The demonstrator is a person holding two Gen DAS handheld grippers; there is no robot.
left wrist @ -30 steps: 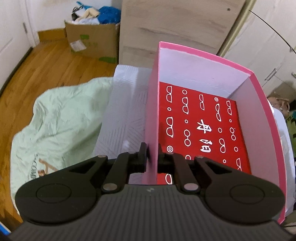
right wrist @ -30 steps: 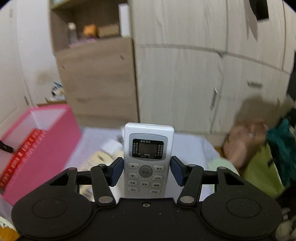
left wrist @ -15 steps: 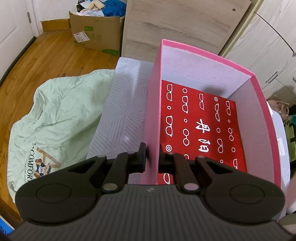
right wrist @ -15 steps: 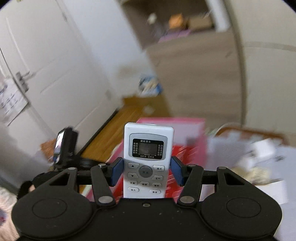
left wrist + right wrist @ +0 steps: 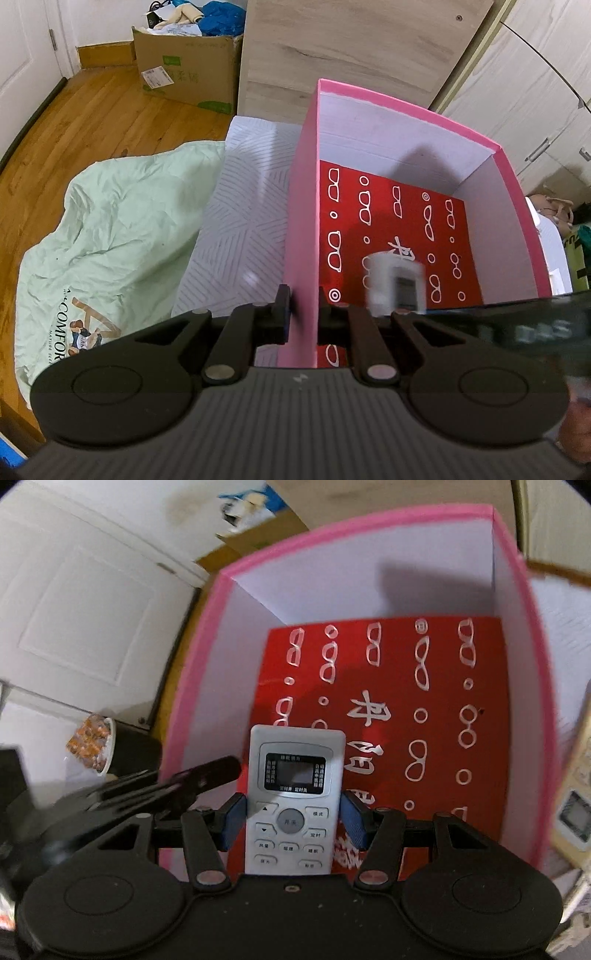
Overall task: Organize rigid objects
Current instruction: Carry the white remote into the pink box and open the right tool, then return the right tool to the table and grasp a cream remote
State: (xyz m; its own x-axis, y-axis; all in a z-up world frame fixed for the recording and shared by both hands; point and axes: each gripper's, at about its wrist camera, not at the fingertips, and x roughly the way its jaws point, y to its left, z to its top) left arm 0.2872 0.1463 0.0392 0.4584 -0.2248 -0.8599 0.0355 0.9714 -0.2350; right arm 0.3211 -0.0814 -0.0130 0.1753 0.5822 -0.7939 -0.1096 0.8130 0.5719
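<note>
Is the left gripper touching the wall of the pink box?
Touching. The left wrist view shows the left gripper shut on the near wall of the pink box, one finger outside it and one inside.

right gripper (image 5: pixel 292 821) clamped on white remote (image 5: pixel 293 801), held over open pink box (image 5: pixel 369 520), red patterned sheet (image 5: pixel 436 701) on its floor, left gripper (image 5: pixel 192 779) pinching near-left wall, white door (image 5: pixel 85 602) far left
</note>
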